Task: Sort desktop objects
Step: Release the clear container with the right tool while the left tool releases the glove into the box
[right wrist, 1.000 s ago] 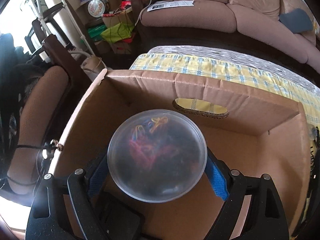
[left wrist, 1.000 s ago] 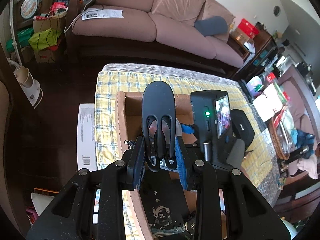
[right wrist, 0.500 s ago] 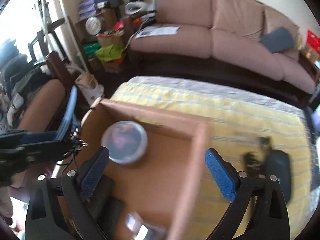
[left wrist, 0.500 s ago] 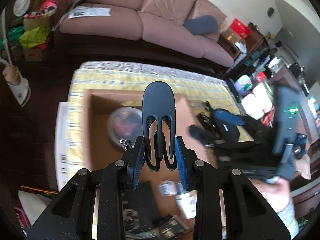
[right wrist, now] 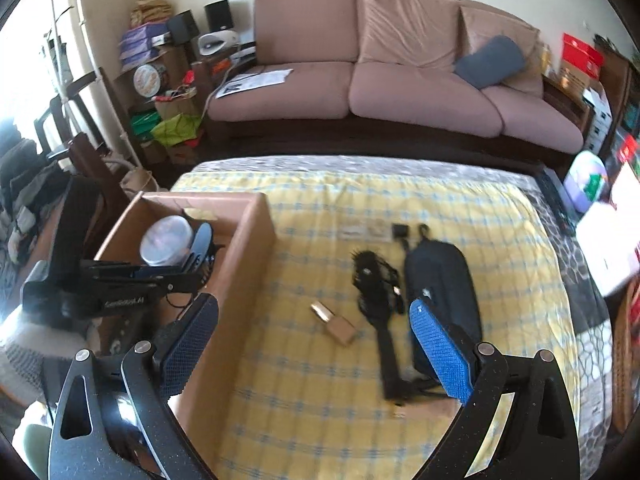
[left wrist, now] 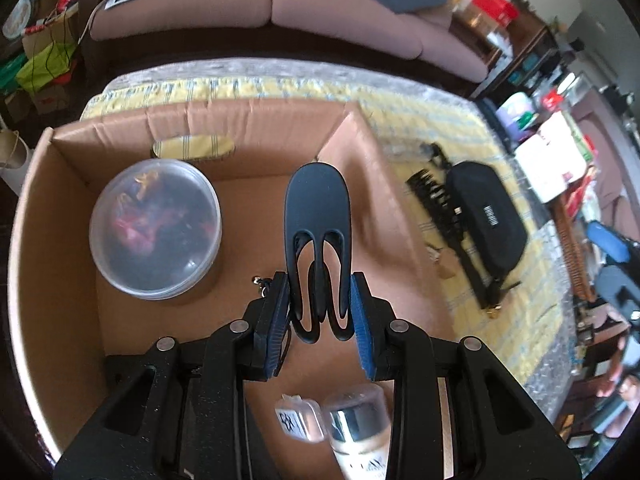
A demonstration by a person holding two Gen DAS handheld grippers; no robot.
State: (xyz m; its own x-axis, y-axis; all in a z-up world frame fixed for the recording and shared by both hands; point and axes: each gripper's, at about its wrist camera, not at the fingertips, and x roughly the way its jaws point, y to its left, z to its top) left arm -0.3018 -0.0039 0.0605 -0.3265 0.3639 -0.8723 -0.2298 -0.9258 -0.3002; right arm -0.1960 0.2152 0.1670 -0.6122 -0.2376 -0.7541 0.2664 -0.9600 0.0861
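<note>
Your left hand-held gripper [left wrist: 320,312] is clenched on a dark, smooth plastic piece [left wrist: 318,216] with a rounded paddle top and looped prongs below; the blue ribbed pads press its two sides. It hangs over the open cardboard box [left wrist: 256,120], whose brown corrugated walls stand upright on all sides you can see, with an oval handle cut-out in the far wall. Inside, toward the far left corner, sits a round, clear plastic tub [left wrist: 156,228] with coloured bits showing through its lid. At the near side of the box floor lie a small clear case [left wrist: 300,420] and a bottle with a silvery neck and clear cap [left wrist: 360,428], just beside each other. The middle of the box floor, under the held piece, is bare cardboard.

Your right hand-held gripper [right wrist: 316,344] is released, its jaws spread wide with nothing between them, and it hovers above the tabletop [right wrist: 320,208], which is covered by a yellow checked cloth. Beside the box's right wall the cloth lies open. Further right lie a small tan block with a gold end [right wrist: 336,322], a black bristled brush [right wrist: 376,304] with a long straight handle, and a soft black zip pouch [right wrist: 440,276], the last two nearly touching. Beyond the tabletop's far edge stands a pink cushioned sofa [right wrist: 400,80].
</note>
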